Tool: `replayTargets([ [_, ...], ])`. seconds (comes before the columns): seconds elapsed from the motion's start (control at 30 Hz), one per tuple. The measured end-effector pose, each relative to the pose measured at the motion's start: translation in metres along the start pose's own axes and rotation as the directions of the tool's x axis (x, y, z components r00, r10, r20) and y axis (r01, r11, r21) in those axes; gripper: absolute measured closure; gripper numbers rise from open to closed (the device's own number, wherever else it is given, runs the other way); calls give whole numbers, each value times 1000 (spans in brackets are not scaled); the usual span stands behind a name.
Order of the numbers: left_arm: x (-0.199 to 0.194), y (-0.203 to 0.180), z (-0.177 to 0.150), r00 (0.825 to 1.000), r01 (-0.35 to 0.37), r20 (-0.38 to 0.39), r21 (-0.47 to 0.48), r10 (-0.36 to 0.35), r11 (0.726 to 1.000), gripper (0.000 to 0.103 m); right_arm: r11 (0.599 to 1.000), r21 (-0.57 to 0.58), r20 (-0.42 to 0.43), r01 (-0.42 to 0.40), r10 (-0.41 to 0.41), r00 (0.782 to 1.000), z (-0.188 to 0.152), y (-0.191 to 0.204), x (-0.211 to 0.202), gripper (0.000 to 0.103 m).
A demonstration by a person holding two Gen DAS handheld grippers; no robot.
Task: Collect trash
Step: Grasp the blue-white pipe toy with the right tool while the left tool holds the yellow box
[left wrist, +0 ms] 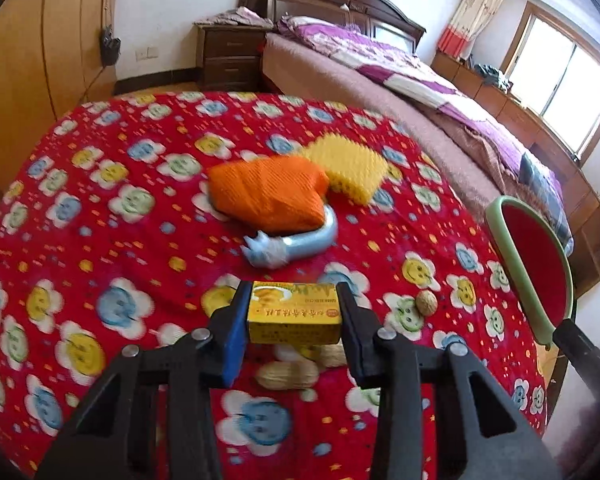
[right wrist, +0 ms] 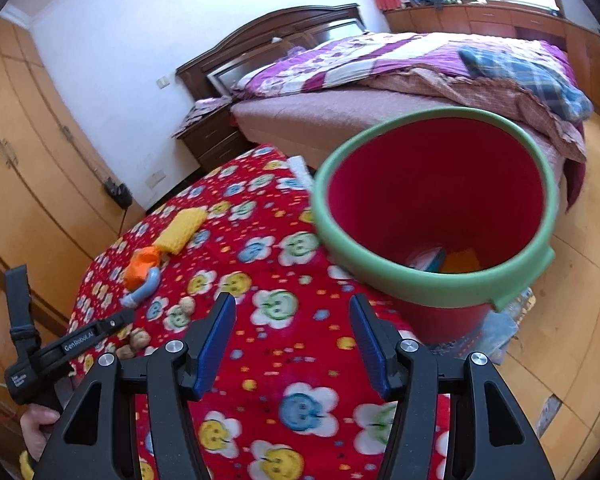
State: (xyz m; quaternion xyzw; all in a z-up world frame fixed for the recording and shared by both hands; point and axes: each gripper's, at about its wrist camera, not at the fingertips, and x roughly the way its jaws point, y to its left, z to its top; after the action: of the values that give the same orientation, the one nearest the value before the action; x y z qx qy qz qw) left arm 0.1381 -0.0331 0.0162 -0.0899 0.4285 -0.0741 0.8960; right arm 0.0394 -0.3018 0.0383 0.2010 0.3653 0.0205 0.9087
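Note:
My left gripper (left wrist: 294,312) is shut on a small yellow box (left wrist: 294,314) and holds it just above the red flowered tablecloth (left wrist: 120,240). Peanut shells (left wrist: 288,376) lie under it and a walnut (left wrist: 427,303) sits to its right. An orange foam net (left wrist: 268,194), a yellow foam net (left wrist: 350,166) and a silver-blue wrapper (left wrist: 296,242) lie further back. My right gripper (right wrist: 292,340) is open and empty above the cloth, left of the red bin with a green rim (right wrist: 436,204). The bin holds some trash at its bottom. The left gripper also shows in the right wrist view (right wrist: 100,326).
The bin stands beside the table's right edge, seen in the left wrist view (left wrist: 536,260). A bed (left wrist: 400,80) with purple bedding lies behind the table. Wooden wardrobes (right wrist: 28,180) line the left wall. A nightstand (left wrist: 230,56) stands by the bed.

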Motion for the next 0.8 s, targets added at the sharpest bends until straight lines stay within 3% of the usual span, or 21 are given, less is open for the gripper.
replayTargets([
  [0.17,-15,32,15,995,-91,37,-10,91,996,62,996,-80,-21,-32,30,999,3,38,15,43],
  [0.23,-19,46,20,992,-117,46,-22,118,993,62,993,-108,-38,-41,38,999,3,52,23,38],
  [0.27,-22,55,22,990,-132,53,-29,134,991,62,992,-117,-46,-46,41,998,3,58,27,28],
  [0.3,-23,62,23,988,-144,58,-34,146,989,62,990,-128,-56,-52,45,997,2,65,32,25],
  [0.43,-26,88,28,980,-184,72,-54,187,982,62,979,-185,-108,-85,66,992,-1,98,56,25],
  [0.8,-7,121,21,985,-165,27,-110,169,980,62,922,-359,-210,-143,70,975,-10,172,116,24],
])
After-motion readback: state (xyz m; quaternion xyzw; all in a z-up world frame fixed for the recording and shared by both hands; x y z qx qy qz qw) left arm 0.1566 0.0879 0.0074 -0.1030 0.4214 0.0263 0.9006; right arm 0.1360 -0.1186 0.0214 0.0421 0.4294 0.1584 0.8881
